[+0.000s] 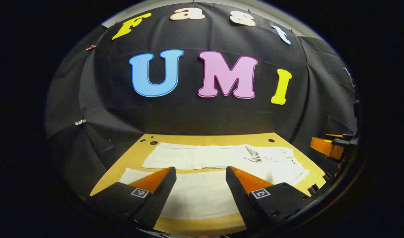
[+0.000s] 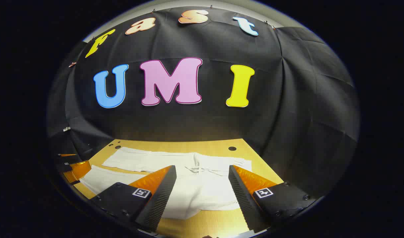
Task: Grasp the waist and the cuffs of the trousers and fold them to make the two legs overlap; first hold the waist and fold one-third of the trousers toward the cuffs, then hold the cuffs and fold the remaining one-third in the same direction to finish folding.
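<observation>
White trousers [image 1: 218,158] lie flat on table [image 1: 129,158].

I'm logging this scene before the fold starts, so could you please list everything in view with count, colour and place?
trousers: one pair, white, spread flat on the table, legs apart, drawstring waist toward the right
table: one, yellow-brown wood, dark round holes near its far corners
booth wall: one, black cloth, behind the table
left gripper: one, open, above the near leg
right gripper: one, open, above the waist end
</observation>
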A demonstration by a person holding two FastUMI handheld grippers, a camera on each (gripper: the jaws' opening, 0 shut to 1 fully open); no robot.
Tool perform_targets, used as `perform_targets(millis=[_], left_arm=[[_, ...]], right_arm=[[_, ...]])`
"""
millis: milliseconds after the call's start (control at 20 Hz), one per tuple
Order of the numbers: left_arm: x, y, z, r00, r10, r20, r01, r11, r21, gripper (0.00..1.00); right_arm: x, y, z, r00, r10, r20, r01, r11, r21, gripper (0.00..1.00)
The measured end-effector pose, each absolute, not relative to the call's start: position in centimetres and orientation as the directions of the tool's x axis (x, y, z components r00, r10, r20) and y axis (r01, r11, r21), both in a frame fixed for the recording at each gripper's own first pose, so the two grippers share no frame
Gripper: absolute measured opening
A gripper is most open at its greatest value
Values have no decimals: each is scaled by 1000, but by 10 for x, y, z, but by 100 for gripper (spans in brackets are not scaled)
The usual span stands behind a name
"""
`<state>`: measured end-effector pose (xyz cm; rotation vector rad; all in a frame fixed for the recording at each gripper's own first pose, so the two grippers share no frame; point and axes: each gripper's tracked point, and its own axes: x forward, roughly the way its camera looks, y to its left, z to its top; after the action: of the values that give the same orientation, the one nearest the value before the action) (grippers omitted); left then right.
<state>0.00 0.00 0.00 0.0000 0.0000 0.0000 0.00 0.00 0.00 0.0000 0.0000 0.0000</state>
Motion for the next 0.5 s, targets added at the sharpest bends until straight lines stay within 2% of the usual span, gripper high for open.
perform_targets(millis=[200, 500], left_arm=[[3, 16, 3, 998, 63, 27, -65, 994, 85, 96], [5, 26, -7, 997, 82, 13, -82, 995, 55, 96]], right_arm=[[5, 4, 0, 1000, 7, -1, -7, 1000, 12, 98], [8, 12, 1, 1000, 30, -6, -30, 999, 19, 98]])
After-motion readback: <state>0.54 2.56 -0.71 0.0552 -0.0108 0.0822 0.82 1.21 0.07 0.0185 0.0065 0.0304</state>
